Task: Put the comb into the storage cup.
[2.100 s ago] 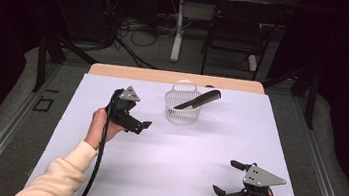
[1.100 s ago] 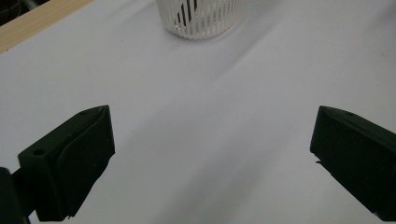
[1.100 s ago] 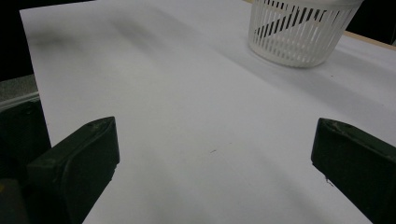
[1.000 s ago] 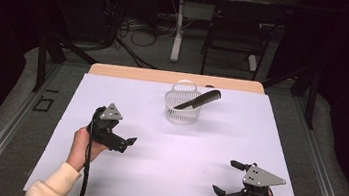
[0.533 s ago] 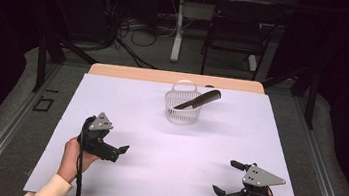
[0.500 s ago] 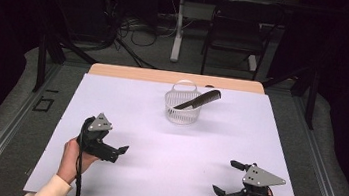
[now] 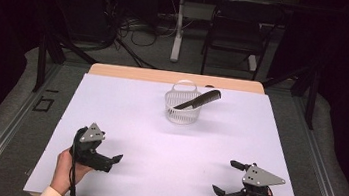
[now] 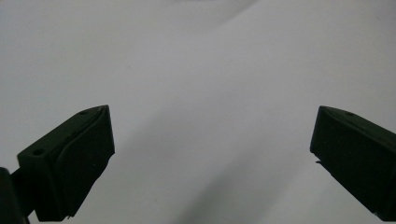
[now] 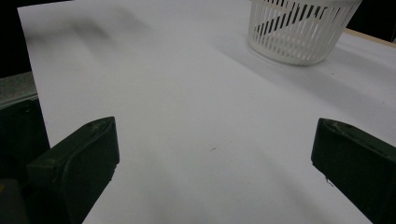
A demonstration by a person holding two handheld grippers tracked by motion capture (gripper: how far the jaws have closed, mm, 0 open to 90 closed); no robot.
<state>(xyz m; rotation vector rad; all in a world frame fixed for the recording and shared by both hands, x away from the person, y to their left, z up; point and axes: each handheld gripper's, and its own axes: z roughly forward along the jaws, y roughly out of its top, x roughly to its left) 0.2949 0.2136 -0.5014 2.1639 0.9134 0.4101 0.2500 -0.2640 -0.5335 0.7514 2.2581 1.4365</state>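
A white slatted basket (image 7: pixel 182 110) stands at the middle back of the white table (image 7: pixel 149 125), and a black comb (image 7: pixel 198 101) leans in it, its end sticking out over the right rim. My left gripper (image 7: pixel 112 163) sits low near the front left corner, held by a hand, and is open. Its jaws (image 8: pixel 212 154) stand wide apart over bare white surface. My right gripper (image 7: pixel 224 176) rests near the front right corner, open with nothing between its fingers. In the right gripper view the basket (image 9: pixel 299 32) is far ahead at the upper right.
The white sheet covers a wooden tabletop whose far edge (image 7: pixel 175 78) shows behind the basket. Beyond the table are a chair (image 7: pixel 233 29), a white stand (image 7: pixel 177 28) and cables on the floor. Grey floor borders the table on both sides.
My left gripper has drawn back from near the basket toward the front left of the table. The right gripper, basket and comb have stayed put.
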